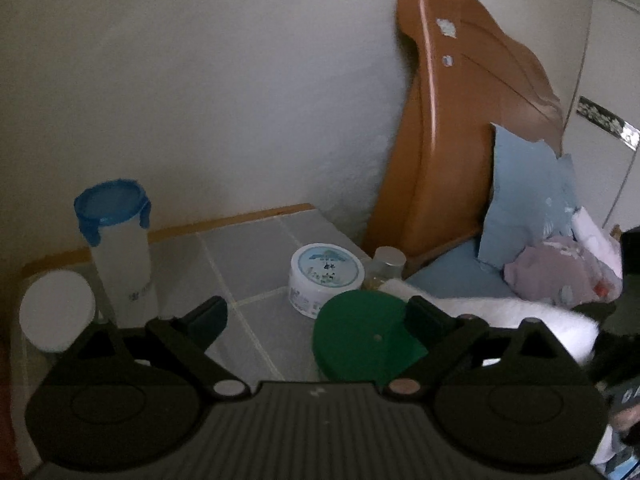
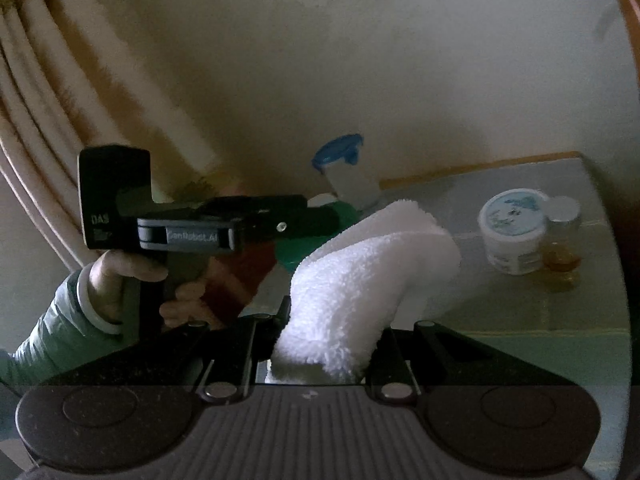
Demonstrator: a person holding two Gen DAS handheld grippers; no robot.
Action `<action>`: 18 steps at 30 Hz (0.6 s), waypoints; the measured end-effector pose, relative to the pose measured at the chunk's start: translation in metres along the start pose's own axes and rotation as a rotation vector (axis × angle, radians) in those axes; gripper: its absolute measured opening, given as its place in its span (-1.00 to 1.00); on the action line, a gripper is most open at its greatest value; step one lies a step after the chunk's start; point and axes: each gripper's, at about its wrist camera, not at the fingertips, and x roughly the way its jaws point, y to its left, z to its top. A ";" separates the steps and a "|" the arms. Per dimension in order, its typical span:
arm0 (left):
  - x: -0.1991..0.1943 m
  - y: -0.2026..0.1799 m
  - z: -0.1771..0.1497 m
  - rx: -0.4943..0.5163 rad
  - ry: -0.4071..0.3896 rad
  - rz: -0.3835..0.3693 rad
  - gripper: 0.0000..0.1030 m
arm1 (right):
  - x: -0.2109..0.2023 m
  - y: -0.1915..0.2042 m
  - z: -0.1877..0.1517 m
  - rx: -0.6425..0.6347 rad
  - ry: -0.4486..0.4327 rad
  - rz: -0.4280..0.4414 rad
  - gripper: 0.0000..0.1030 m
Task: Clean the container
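Observation:
A green round container (image 1: pixel 360 336) lies flat on the bedside table (image 1: pixel 248 248), showing a plain disc face with a small centre mark. My left gripper (image 1: pixel 316 316) is open above it. Its right finger (image 1: pixel 424 316) overlaps the disc's edge, and its left finger (image 1: pixel 208 316) is far from it. In the right wrist view the left gripper (image 2: pixel 320 216) hovers over the green container (image 2: pixel 304 254), held by a person's hand (image 2: pixel 120 272). My right gripper (image 2: pixel 332 340) is shut on a folded white fluffy cloth (image 2: pixel 360 272), which also reaches in beside the green disc as the white cloth (image 1: pixel 512 320).
A tall white canister with a blue lid (image 1: pixel 116 240) stands at the back left, with a white round object (image 1: pixel 56 312) beside it. A white cream jar (image 1: pixel 326 276) and a small silver-capped glass bottle (image 1: pixel 388 264) sit at the table's right edge. A wooden headboard (image 1: pixel 460 120) and bedding lie beyond.

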 end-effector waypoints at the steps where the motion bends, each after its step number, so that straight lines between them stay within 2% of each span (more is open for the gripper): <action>1: 0.000 0.000 -0.001 -0.007 0.001 0.001 0.91 | 0.005 -0.001 0.001 0.002 0.009 0.007 -0.61; 18: -0.003 0.004 -0.007 -0.059 -0.016 0.015 0.93 | 0.052 -0.024 -0.003 0.024 0.114 0.029 -0.61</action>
